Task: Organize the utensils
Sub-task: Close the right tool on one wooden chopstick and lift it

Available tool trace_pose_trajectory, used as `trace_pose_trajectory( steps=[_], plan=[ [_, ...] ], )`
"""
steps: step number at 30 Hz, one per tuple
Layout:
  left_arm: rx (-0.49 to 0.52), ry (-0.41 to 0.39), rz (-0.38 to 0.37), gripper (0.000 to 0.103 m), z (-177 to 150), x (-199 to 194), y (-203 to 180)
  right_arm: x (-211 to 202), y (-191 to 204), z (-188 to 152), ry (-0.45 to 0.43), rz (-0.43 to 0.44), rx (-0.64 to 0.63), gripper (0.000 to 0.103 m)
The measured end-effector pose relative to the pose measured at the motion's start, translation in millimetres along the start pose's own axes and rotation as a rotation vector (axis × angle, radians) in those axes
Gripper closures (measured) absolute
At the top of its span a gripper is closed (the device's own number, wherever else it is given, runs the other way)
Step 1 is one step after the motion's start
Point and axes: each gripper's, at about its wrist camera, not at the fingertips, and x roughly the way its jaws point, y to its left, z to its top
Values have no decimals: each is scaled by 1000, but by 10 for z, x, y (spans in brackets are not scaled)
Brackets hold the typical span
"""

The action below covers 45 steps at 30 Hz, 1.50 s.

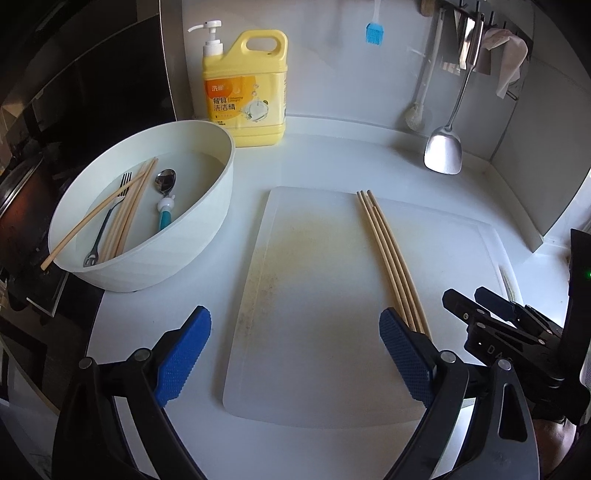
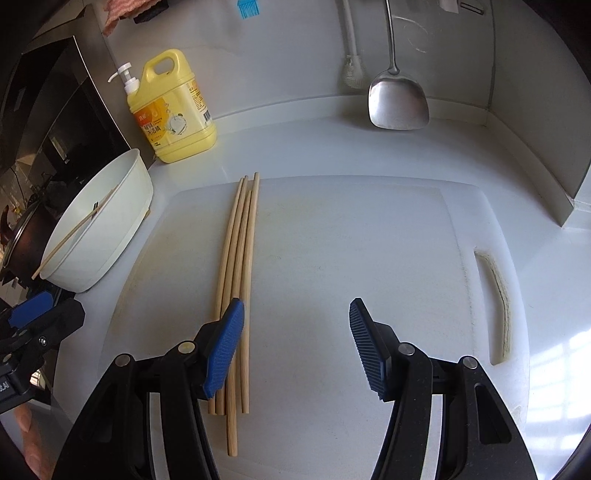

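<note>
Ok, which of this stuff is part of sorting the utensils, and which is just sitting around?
Job:
chopsticks on board
cutting board
bowl
chopsticks in bowl
fork
spoon

Lying about:
detergent bottle
hanging spatula
blue brush

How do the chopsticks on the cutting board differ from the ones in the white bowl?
The board chopsticks lie flat and side by side on the cutting board, nearly parallel. The bowl chopsticks slant against the bowl wall, one crossing the others and sticking out past the rim. The bowl ones share space with a fork and spoon; the board ones lie alone. Both sets look like plain pale wood.
</note>
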Motion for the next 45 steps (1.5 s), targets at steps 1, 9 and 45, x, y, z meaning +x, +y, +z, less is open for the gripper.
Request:
trace_pose_trajectory(
  steps=[1,9,45],
  plan=[
    [-1,2,0,12,-7,6,10,26,26,1,3,-3,-10,46],
    [-19,28,-5,12,-41,72,65,194,128,23,26,-25,-51,46],
    [-18,58,-28,12,-54,274,52,317,272,59,-7,-88,-226,94]
  ],
)
